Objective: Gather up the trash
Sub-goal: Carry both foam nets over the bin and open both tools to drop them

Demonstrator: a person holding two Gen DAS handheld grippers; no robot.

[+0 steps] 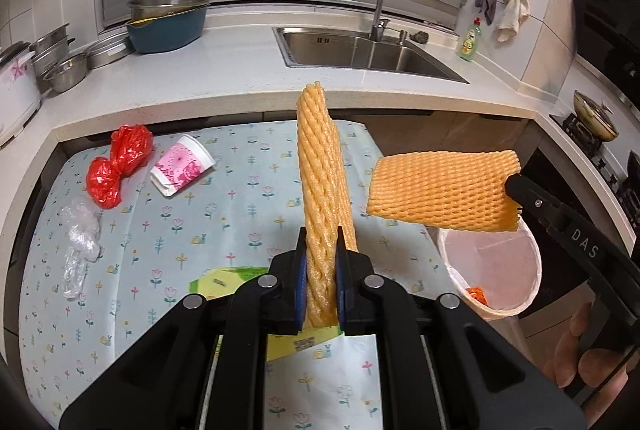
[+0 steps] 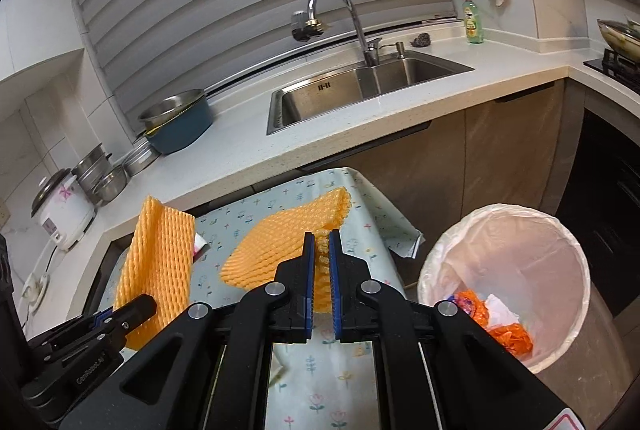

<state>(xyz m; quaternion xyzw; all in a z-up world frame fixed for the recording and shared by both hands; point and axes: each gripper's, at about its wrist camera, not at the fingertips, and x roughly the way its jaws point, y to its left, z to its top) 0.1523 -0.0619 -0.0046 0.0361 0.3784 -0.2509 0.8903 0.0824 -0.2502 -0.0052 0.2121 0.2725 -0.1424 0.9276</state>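
Each tool is clamped on its own orange foam net, the left tool (image 1: 322,270) holding its net (image 1: 324,165) upright at frame centre and the right tool (image 2: 322,286) carrying its net (image 2: 280,242) flat, apparently to clear the surface (image 1: 224,205) toward the lined bin (image 2: 568,238) at lower right.

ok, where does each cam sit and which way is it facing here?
Left wrist: on the left gripper, facing the sink over the table; its gripper grips a foam net; a hand shows lower right.
Right wrist: on the right gripper, facing the same sink, trash bin to the right; its gripper grips another foam net.
Shared: both nets, sink, bin, each other's gripper.
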